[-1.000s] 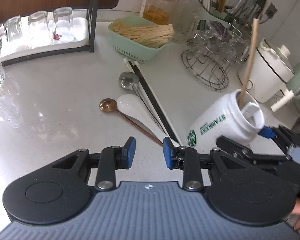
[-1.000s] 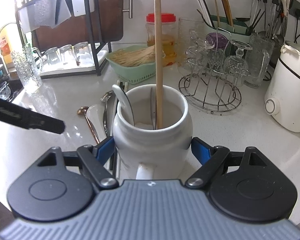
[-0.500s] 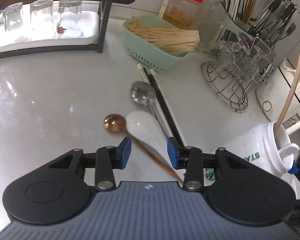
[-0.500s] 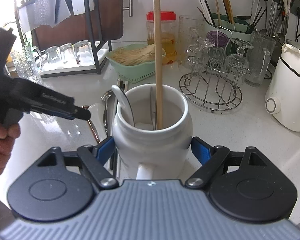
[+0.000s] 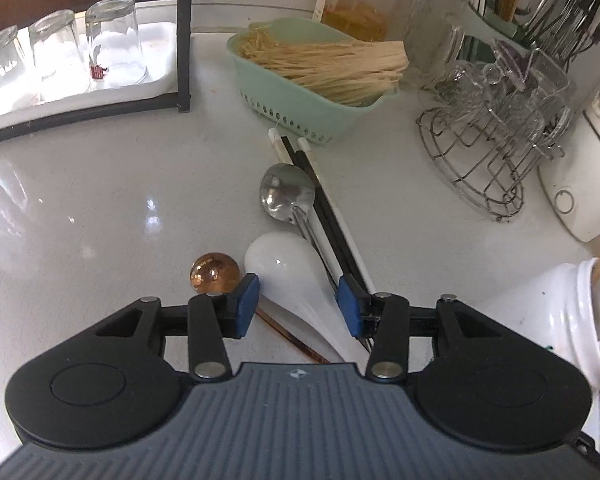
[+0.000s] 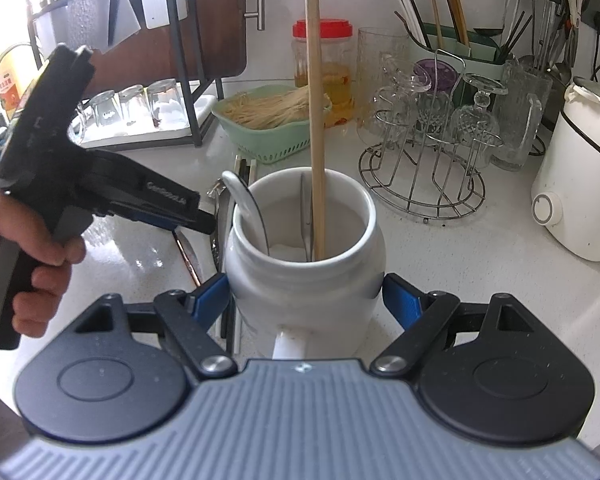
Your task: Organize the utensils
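A white ceramic spoon (image 5: 296, 276), a copper spoon (image 5: 215, 273), a steel spoon (image 5: 287, 195) and black-and-white chopsticks (image 5: 323, 208) lie on the counter. My left gripper (image 5: 298, 304) is open, its jaws on either side of the white spoon's handle, just above it. My right gripper (image 6: 305, 294) is shut on the white mug (image 6: 303, 280), which holds a wooden stick (image 6: 315, 120), a white spoon (image 6: 246, 208) and a metal utensil. The mug also shows at the right edge of the left wrist view (image 5: 571, 320).
A green basket of sticks (image 5: 319, 68) stands behind the utensils. A wire glass rack (image 5: 495, 128), a white cooker (image 5: 579, 184), a tray of upturned glasses (image 5: 68, 56) and a red-lidded jar (image 6: 323, 64) line the back of the counter.
My left gripper has moved forward and down over the white spoon, and its jaws have spread wider. The right gripper and the mug have not moved.
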